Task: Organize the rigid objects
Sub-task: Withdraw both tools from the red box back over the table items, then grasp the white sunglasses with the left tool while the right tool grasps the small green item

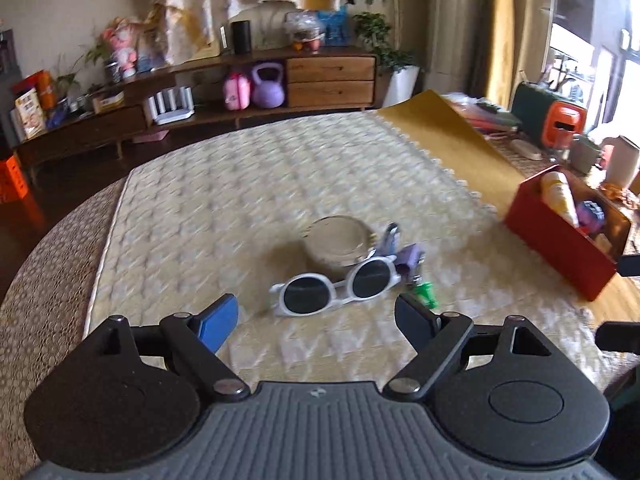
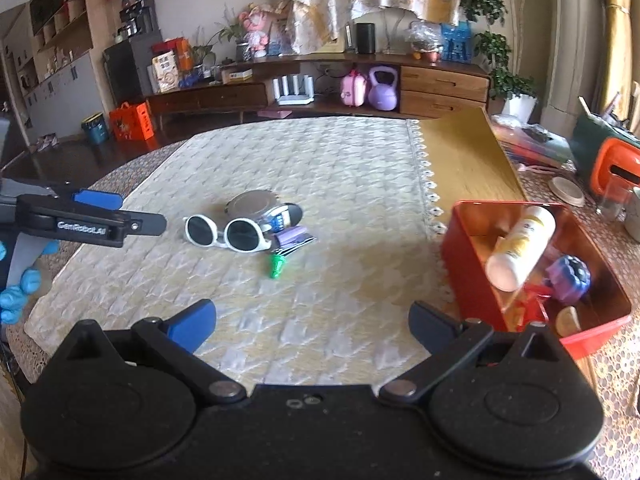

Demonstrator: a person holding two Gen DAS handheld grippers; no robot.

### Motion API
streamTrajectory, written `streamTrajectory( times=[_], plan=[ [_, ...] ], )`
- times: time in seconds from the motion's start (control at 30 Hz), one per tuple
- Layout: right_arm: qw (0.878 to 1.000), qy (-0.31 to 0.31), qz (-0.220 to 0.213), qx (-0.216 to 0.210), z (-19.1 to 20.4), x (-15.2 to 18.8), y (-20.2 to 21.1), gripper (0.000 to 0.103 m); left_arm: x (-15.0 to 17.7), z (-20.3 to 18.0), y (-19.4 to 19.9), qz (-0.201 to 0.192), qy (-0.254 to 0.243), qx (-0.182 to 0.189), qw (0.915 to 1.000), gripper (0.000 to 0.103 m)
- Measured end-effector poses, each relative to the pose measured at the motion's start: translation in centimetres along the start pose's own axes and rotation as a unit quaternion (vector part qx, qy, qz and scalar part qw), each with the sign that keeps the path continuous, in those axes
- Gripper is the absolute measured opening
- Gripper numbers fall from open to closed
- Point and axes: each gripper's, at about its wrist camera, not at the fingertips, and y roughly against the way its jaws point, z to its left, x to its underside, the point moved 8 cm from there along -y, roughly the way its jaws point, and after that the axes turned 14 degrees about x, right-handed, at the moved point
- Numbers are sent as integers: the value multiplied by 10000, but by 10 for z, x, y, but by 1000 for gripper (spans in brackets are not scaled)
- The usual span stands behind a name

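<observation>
Left gripper: the left gripper (image 1: 316,316) is hanging over the quilted mat (image 1: 248,184) with its jaws spread fairly wide and nothing between them.
Right gripper: the right gripper (image 2: 312,322) is standing at its widest, empty, just beside the red bin (image 2: 472,272).
Sunglasses: the white sunglasses (image 1: 336,290) are lying lenses-up on the mat, straight ahead of the left gripper and only a short way past its fingertips.
Long axis: the frame is running across the left gripper's line of reach, tilted a little, so the jaws are spanning along it, not across it (a wrist roll looks needed to pinch the bridge or one rim).
Nearer hand: the left one is sitting closer to the pile; in the right wrist view the sunglasses (image 2: 226,232) are lying well ahead and to the left.
Cluster: a round metal tin (image 1: 340,242) is sitting right behind the sunglasses, apparently touching them; a purple packet (image 1: 408,258) and a small green piece (image 1: 426,294) are crowding the right lens.
Bin: it is standing at the mat's right edge, already holding a white and yellow bottle (image 2: 520,248) and a purple toy (image 2: 570,276).
Materials: the frame is looking like smooth hard plastic with dark round lenses; the tin is dull and flat-lidded; the mat is soft and stitched.
Blur: small items are smeared, so exact contacts are staying uncertain.
</observation>
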Motion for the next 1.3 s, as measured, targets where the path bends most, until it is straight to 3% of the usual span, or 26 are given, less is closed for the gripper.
streamTrajectory(
  times=[0.53, 0.73, 1.3],
  plan=[
    [9981, 507, 280, -197, 38, -1, -46, 93, 7, 27, -42, -116, 532, -228, 9983, 86],
    [9971, 641, 332, -251, 49, -3, -64, 84, 9, 30, -58, -101, 603, -333, 9976, 86],
    [9955, 723, 518, -325, 57, -8, -107, 75, 7, 38, -83, -221, 864, -559, 9944, 86]
  ],
)
